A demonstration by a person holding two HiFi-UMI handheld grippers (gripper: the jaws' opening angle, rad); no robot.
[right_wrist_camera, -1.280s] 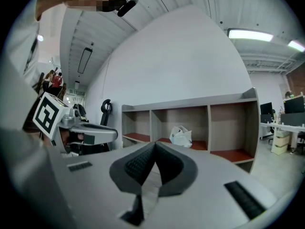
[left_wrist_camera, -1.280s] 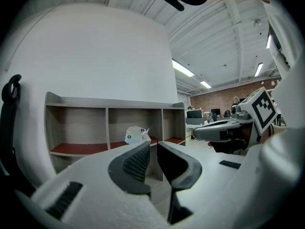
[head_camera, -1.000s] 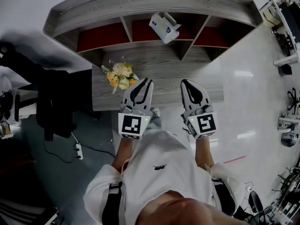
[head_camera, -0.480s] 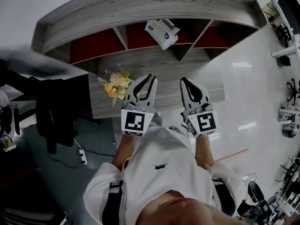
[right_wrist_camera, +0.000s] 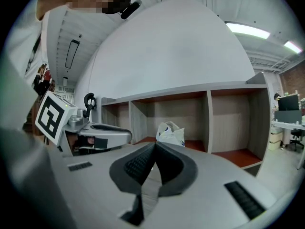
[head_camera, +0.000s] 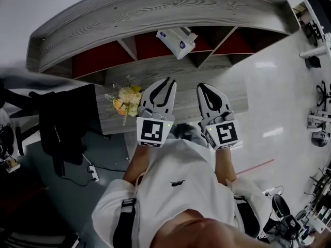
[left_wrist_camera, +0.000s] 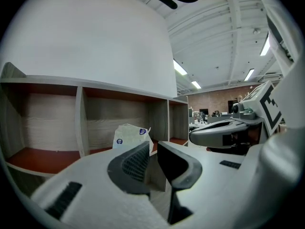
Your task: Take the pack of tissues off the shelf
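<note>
- The pack of tissues (head_camera: 177,41) sits in the middle compartment of the three-bay grey wood shelf (head_camera: 155,9), on its red floor. It is the only thing I can see in any bay.
- It is a white, soft-wrapped bundle with small round blue marks on its side. The wrapper is crinkled and bunches into loose flaps at the top. From the head view it looks skewed rather than square to the dividers.
- I judge it to be light and squashy: paper inside thin film, nothing that can break. The film is probably slick, and the body should give under a squeeze.
- I would take it across the body, low and near the middle, with the jaws on two opposite flat sides. The loose top flaps could tear or slip through, so I would leave them alone.
- My left gripper (head_camera: 166,82) hangs above the desk in front of the shelf. Its jaws stand a narrow way apart with nothing between them, and the pack shows just past their tips in the left gripper view.
- My right gripper (head_camera: 202,86) hangs beside it, also short of the shelf. Its jaw tips are closed together on nothing.
- Either tool would need a much wider spread to fit round the pack, and both are well apart from it.
- A small bunch of flowers (head_camera: 124,97) stands on the desk to the left, clear of a straight reach.
</note>
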